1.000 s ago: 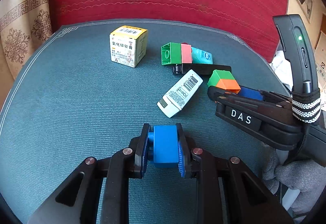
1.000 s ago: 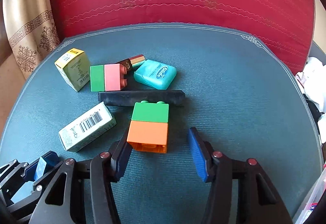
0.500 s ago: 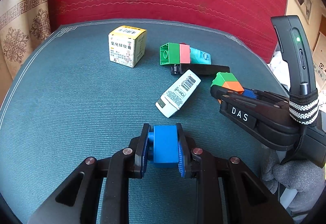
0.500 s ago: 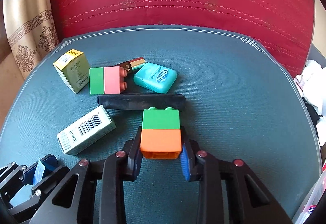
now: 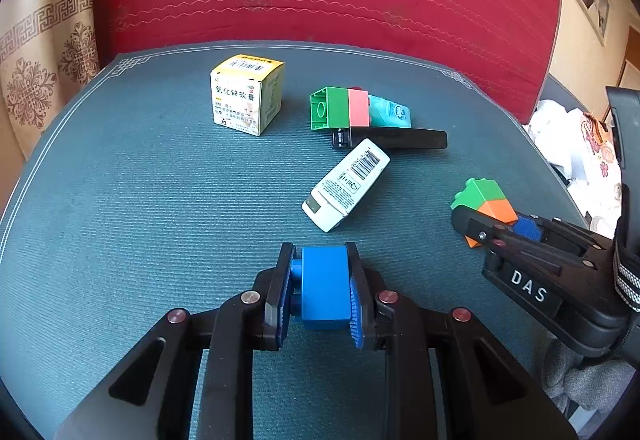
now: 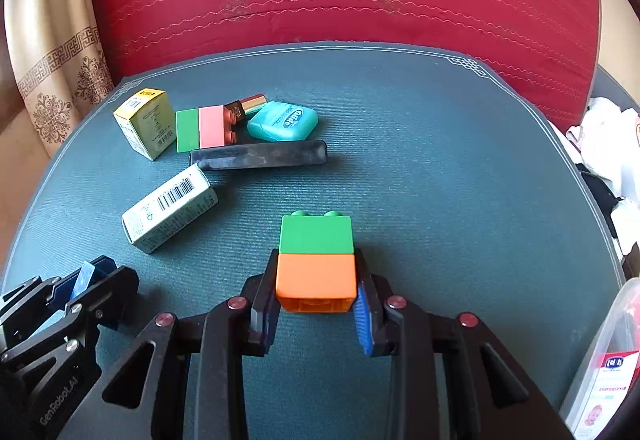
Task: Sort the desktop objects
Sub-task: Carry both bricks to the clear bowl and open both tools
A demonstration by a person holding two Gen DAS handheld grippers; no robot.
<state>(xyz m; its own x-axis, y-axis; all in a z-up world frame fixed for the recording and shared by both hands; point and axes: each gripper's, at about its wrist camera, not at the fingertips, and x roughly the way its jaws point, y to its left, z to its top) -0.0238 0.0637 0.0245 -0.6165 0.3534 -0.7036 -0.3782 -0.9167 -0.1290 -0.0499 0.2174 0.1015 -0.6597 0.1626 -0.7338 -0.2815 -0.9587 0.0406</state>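
The right claw (image 6: 316,304) grips the green-and-orange plastic brick stack (image 6: 316,260), long axis pointing away; the left claw (image 5: 320,294) clamps a blue plastic brick (image 5: 324,292).

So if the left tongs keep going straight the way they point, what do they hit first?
Probably the white barcode box: it lies just ahead of the left tongs, which are shut on a blue brick. Depth is unclear, so they could meet the mat short of it.

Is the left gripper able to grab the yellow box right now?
Probably not: the left gripper is already shut on a blue block, though the mat toward the yellow box looks clear.
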